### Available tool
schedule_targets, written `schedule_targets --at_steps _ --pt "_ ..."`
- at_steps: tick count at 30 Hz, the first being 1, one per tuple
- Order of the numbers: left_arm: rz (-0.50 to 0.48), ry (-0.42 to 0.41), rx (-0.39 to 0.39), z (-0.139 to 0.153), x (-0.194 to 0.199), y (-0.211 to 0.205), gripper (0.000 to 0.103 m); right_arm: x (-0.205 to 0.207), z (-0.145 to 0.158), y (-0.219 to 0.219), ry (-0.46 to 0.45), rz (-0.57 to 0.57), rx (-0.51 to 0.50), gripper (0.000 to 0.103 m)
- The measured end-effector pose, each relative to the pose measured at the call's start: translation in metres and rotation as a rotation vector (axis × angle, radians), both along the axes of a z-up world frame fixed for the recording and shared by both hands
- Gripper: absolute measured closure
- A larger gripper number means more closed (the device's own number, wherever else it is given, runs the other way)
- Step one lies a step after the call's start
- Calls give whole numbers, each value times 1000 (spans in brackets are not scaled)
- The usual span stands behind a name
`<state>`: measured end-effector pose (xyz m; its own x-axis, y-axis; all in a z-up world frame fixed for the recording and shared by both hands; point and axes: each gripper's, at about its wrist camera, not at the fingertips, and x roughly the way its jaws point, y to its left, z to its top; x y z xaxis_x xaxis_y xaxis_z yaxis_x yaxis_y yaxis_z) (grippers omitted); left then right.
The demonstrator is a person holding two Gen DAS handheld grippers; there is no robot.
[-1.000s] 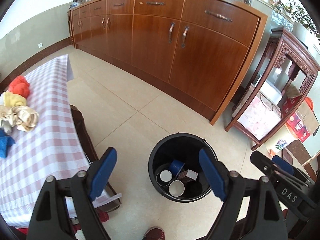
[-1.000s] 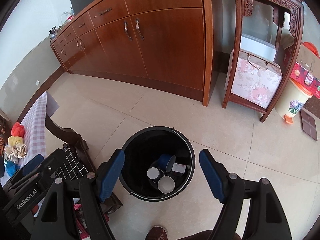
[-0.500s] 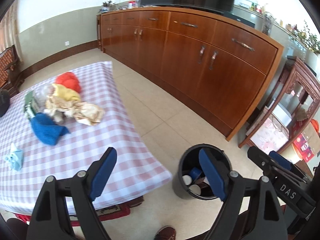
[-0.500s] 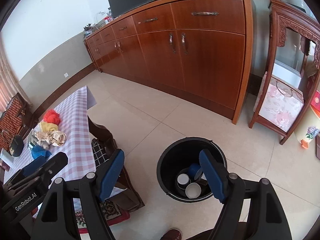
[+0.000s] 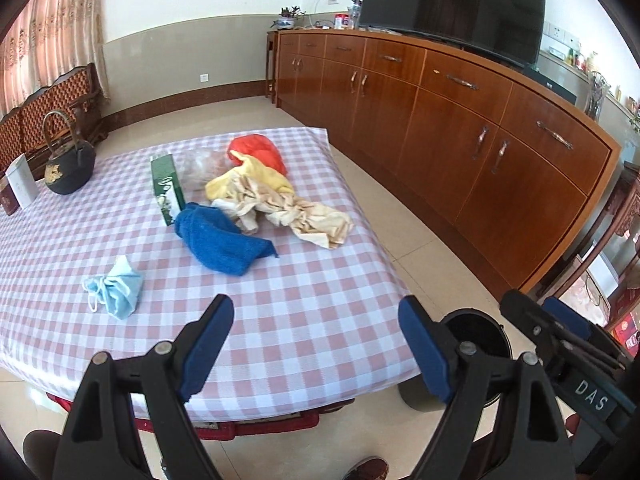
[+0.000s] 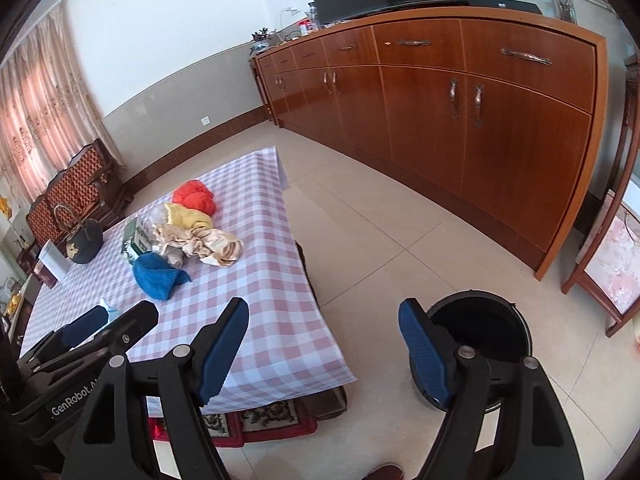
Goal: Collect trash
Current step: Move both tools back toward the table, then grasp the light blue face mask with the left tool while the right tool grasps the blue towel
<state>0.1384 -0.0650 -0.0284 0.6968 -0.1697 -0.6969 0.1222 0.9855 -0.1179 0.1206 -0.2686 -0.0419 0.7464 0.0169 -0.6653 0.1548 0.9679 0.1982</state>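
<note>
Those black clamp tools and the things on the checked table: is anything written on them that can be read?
"DAS": white letters on the black right gripper, seen from the left wrist view.
"GenRobot.A", cut off after that: white letters on the black left gripper, seen from the right wrist view.
Green carton on the checked table: print too blurred to read.
White card beside the black teapot: nothing legible.

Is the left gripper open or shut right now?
Open: the left gripper has its blue pads spread wide, nothing between them.

one bin (image 6: 480, 330), one mask (image 5: 116, 290), one teapot (image 5: 70, 166), one green box (image 5: 167, 188)
</note>
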Motion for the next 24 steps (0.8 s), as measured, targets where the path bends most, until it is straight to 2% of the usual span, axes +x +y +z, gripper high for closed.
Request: schedule_targets --at_steps 10,24 --pt "141 8 0 -9 5 69 17 26 -3 70 2 148 -5 24" --pt "282 59 10 -39 13 137 17 54 -21 125 34 253 13 24"
